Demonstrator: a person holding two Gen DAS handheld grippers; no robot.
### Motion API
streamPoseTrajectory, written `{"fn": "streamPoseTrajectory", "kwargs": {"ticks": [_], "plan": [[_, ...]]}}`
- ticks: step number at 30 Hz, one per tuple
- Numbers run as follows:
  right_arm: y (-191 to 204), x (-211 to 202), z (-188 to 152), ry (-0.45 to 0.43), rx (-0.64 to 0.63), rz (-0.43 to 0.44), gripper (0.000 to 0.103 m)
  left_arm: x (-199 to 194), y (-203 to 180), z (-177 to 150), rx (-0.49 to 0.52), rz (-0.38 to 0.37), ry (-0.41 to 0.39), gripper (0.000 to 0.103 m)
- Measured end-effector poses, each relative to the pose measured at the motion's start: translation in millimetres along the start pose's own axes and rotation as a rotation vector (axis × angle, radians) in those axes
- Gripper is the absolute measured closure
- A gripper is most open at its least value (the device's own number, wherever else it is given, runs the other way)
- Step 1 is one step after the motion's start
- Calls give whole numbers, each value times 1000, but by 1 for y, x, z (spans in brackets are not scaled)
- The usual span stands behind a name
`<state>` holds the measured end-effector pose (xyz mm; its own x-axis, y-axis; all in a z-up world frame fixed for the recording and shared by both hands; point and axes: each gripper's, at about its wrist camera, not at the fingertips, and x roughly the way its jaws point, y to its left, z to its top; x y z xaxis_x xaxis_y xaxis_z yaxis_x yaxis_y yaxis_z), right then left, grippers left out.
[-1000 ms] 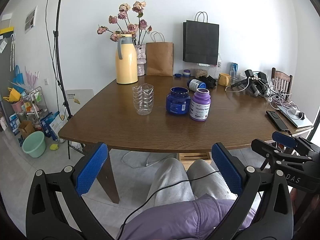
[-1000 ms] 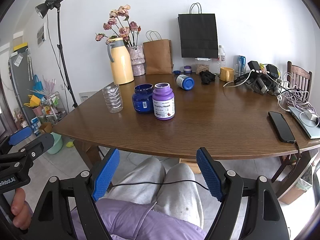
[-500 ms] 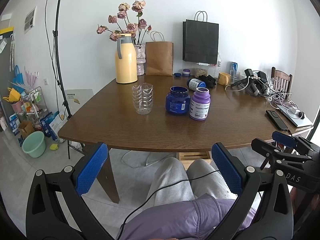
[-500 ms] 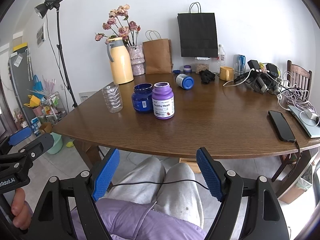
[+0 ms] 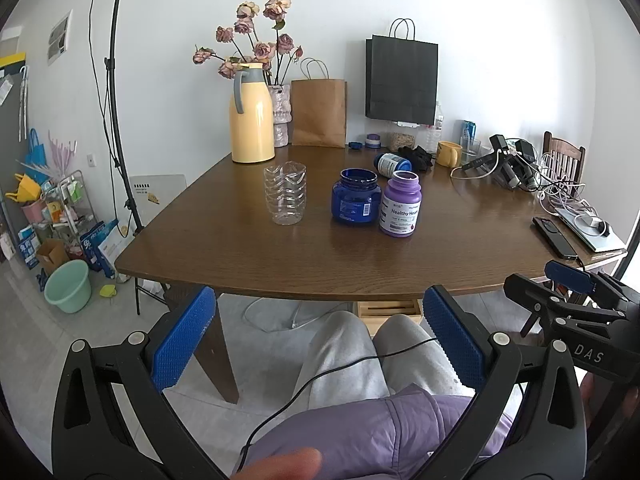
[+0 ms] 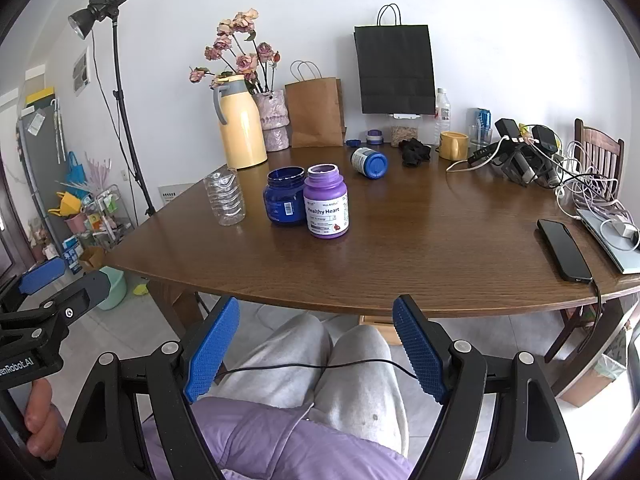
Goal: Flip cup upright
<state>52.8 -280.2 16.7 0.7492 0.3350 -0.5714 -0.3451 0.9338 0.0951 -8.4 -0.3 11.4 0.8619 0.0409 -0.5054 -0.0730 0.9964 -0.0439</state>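
A clear ribbed plastic cup (image 5: 285, 194) (image 6: 225, 200) stands on end on the brown table (image 5: 400, 264), left of the jars; its lobed end points up, and I cannot tell which end is the mouth. My left gripper (image 5: 318, 300) is open with nothing between its blue pads, held low over the person's lap, short of the table's near edge. My right gripper (image 6: 316, 308) is open and empty at about the same height. Each gripper shows at the side of the other's view: the right gripper's blue tip (image 5: 568, 276) and the left gripper's blue tip (image 6: 44, 280).
Right of the cup stand an open blue jar (image 5: 356, 202) and a purple jar (image 5: 400, 210); a white and blue bottle (image 5: 392, 164) lies behind them. A yellow jug (image 5: 251, 116), a vase, paper bags, a yellow mug (image 5: 448, 153), cables, a phone (image 5: 554, 236) and a laptop line the back and right.
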Motion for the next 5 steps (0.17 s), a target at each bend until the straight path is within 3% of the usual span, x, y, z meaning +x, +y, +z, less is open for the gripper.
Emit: {"fn": "streamPoseTrajectory", "kwargs": {"ticks": [5], "plan": [[0,0,0,1,-1,0,21,-1,-1,-1,0,-3,-6,0]]}}
